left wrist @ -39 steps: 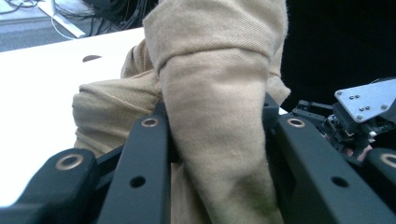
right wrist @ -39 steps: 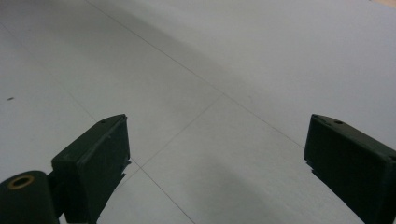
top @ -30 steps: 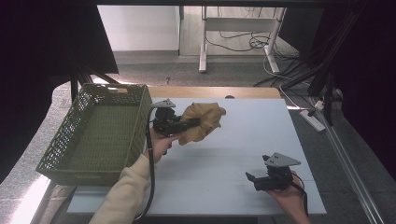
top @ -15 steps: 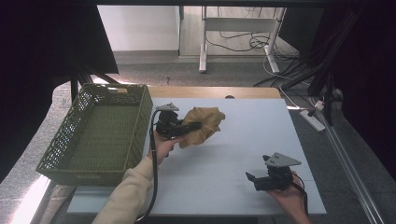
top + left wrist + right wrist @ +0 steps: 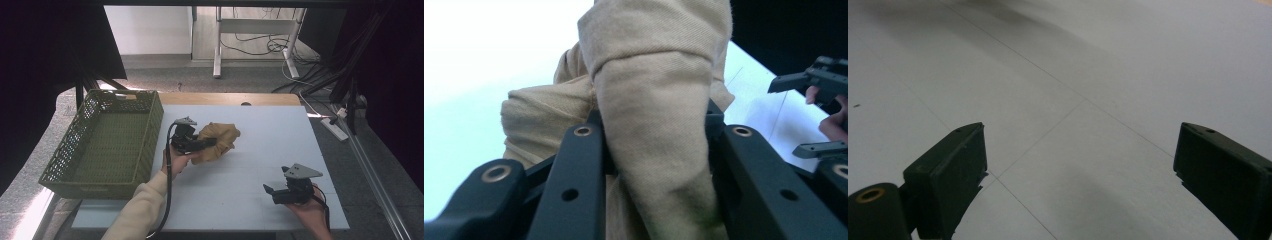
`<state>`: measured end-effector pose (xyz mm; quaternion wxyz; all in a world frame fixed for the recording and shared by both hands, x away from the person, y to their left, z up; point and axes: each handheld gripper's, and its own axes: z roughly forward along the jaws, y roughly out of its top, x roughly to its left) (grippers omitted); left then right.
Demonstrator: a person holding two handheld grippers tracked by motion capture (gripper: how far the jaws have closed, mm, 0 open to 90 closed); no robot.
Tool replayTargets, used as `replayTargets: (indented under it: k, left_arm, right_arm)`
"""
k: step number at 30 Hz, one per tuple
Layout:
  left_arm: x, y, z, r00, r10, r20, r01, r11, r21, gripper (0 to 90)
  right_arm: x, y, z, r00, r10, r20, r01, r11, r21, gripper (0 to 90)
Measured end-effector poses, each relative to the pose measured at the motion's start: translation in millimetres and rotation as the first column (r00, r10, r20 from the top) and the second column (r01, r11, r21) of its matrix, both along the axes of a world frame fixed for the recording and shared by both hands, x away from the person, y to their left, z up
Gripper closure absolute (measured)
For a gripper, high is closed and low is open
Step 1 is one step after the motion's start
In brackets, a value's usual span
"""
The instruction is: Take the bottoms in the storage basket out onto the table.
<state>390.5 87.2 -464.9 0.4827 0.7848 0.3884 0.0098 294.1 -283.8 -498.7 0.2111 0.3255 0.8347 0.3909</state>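
A crumpled tan cloth (image 5: 223, 135) is at the middle of the white table (image 5: 260, 150), just right of the green basket. My left gripper (image 5: 210, 143) is shut on it, reaching in from the cloth's left side. In the left gripper view a thick fold of the cloth (image 5: 654, 90) is pinched between the two black jaws of the left gripper (image 5: 654, 132). Whether the cloth rests on the table I cannot tell. My right gripper (image 5: 270, 192) is low over the table's near right part, open, with bare table between the jaws of the right gripper (image 5: 1080, 150).
A large green plastic basket (image 5: 150, 145) stands on the table's left side with nothing visible in it. In the left gripper view the right gripper (image 5: 819, 115) and a hand show at far right. Cables and table legs lie on the floor beyond.
The left gripper and the held cloth have shifted slightly down and toward the near edge. The right gripper has not moved.
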Motion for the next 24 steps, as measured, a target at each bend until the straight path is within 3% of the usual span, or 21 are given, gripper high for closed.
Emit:
replayTargets:
  k: [7, 9, 15, 24]
  left_arm:
    - [2.7, -0.7, -8.0, 0.9999, 0.004, -0.015, -0.004, 0.9993, 0.038, 66.5]
    - [6.0, 0.3, -17.6, 0.999, 0.018, -0.04, -0.015, 0.997, 0.076, 66.3]
    - [9.1, 1.8, -26.5, 0.998, 0.027, -0.058, -0.024, 0.998, 0.059, 65.9]
    - [7.4, -18.2, -33.8, 0.9981, -0.034, -0.052, 0.041, 0.9882, 0.148, 64.8]
  right_arm:
    - [0.2, 0.1, -0.4, 1.0, 0.001, -0.002, -0.001, 1.0, 0.001, 6.7]
    - [0.4, 0.3, -0.6, 1.0, 0.0, -0.004, -0.001, 1.0, -0.003, 6.7]
    - [0.5, 0.2, -0.7, 1.0, 0.0, -0.005, 0.0, 1.0, -0.002, 6.7]
    - [0.1, 0.1, -0.7, 1.0, 0.0, -0.003, 0.0, 1.0, -0.002, 6.7]
